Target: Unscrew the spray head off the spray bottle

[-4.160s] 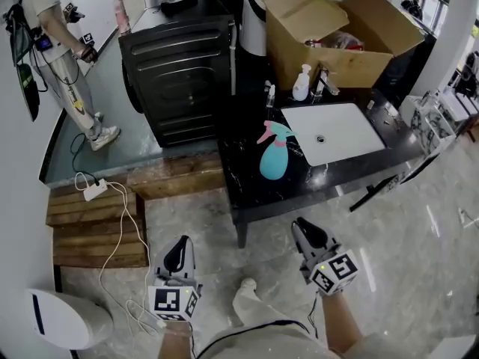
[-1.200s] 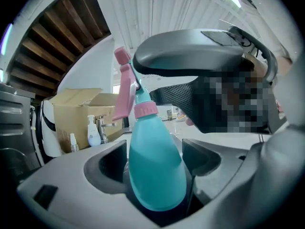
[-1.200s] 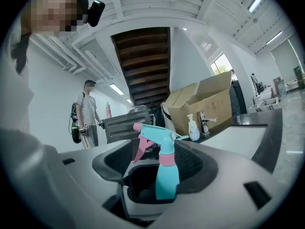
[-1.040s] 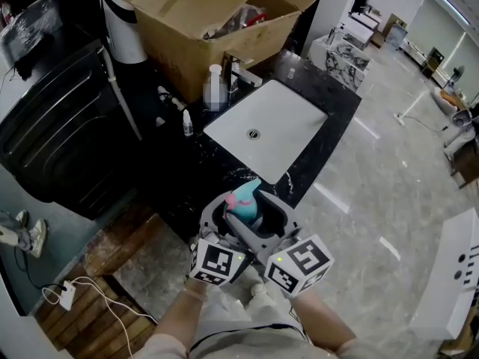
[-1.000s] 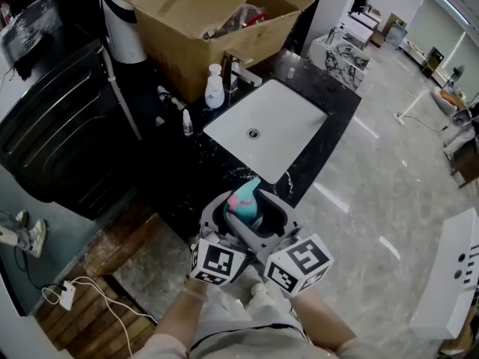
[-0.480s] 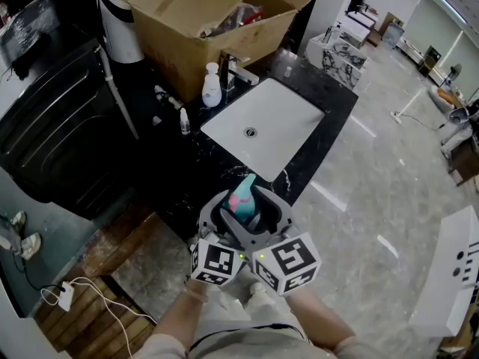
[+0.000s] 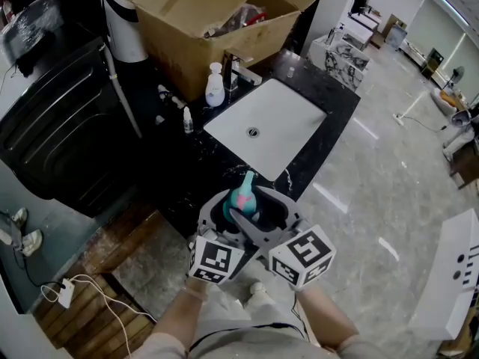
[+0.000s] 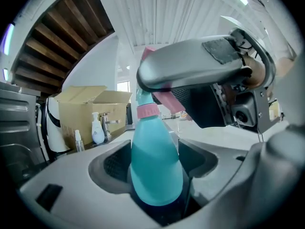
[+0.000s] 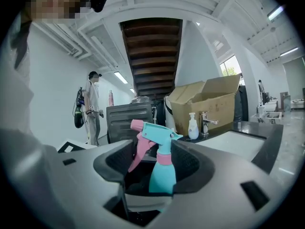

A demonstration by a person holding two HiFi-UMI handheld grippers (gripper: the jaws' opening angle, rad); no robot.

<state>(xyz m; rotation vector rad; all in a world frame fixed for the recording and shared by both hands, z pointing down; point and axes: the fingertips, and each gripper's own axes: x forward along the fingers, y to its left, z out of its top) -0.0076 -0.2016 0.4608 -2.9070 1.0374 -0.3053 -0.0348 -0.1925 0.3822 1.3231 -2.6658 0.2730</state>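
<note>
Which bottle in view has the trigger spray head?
The teal spray bottle, with pink trigger and collar. The white bottle by the faucet has a pump top; the small clear bottle has no trigger.

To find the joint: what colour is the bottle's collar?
Pink; the collar shows best in the left gripper view.
</note>
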